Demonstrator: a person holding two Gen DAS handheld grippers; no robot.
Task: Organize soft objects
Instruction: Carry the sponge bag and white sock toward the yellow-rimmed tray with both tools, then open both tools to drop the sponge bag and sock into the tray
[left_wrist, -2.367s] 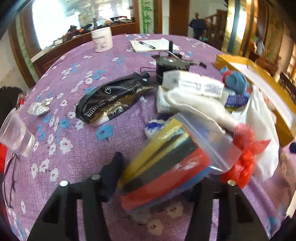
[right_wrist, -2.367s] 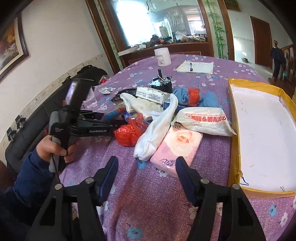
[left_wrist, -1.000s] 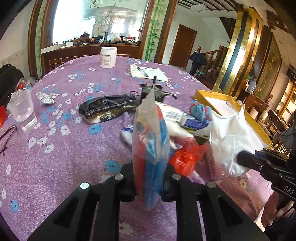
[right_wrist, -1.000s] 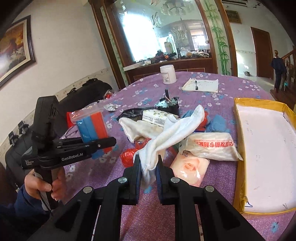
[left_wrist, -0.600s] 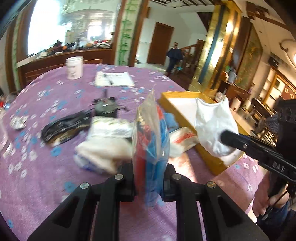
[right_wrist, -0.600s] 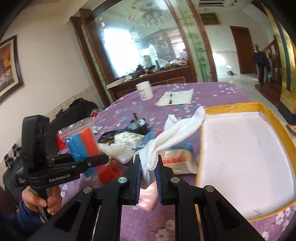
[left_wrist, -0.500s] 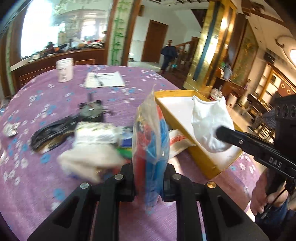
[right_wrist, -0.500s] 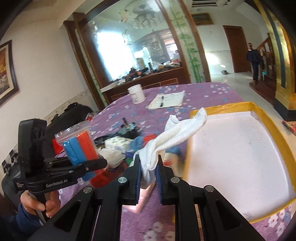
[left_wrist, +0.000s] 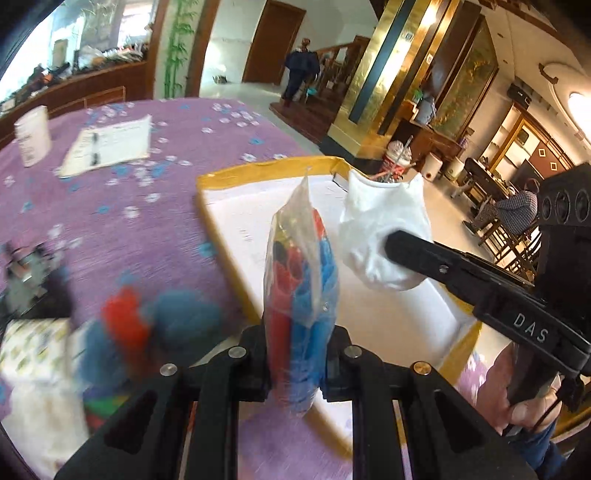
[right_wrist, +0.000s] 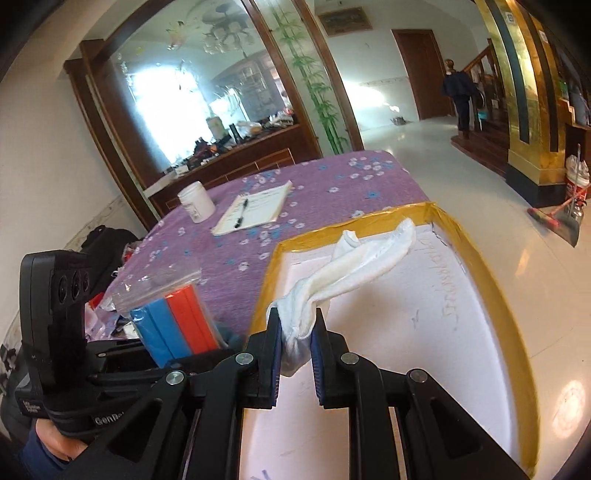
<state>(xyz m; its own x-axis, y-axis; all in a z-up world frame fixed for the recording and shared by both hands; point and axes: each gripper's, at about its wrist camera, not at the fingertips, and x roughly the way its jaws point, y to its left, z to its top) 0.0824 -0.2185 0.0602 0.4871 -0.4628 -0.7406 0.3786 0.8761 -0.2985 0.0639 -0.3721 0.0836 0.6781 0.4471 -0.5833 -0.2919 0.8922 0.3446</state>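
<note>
**Operator:** Over the near edge of the tray (right_wrist: 491, 280), what does each claw hold?

**Technician:** The right gripper (right_wrist: 295, 354) is pinched on a white sock (right_wrist: 354, 269). Its bunched end sits between the pads; the rest of the sock lies out above the tray's white floor, clear of it. The left gripper (left_wrist: 295, 354) is pinched on a clear zip bag of foam blocks (left_wrist: 301, 291), held upright by its lower part. The bag hangs at the tray's edge, partly over the purple tablecloth (left_wrist: 110, 195).

**Operator:** How should the sock be expected to handle?

**Technician:** Judged light and fully limp. It offers no stiffness, so the free end will sag and fold wherever it lands. Hold at the bunched end, as now; a grip on a single layer could slip.

**Operator:** And the bag?

**Technician:** Light, with a slick film skin. The red and blue blocks inside look compressible, so the pads can squeeze in without harm. Grip across the blocks, not on the empty film near the zip, which would slide or crumple.

**Operator:** Hazards?

**Technician:** The two tools sit close together; in the left wrist view the right tool crosses just beside the bag. The pile (left_wrist: 147, 325) of remaining soft items lies blurred on the tablecloth, outside the tray's yellow border.

**Operator:** Fragile items?

**Technician:** None in either grip.
</note>
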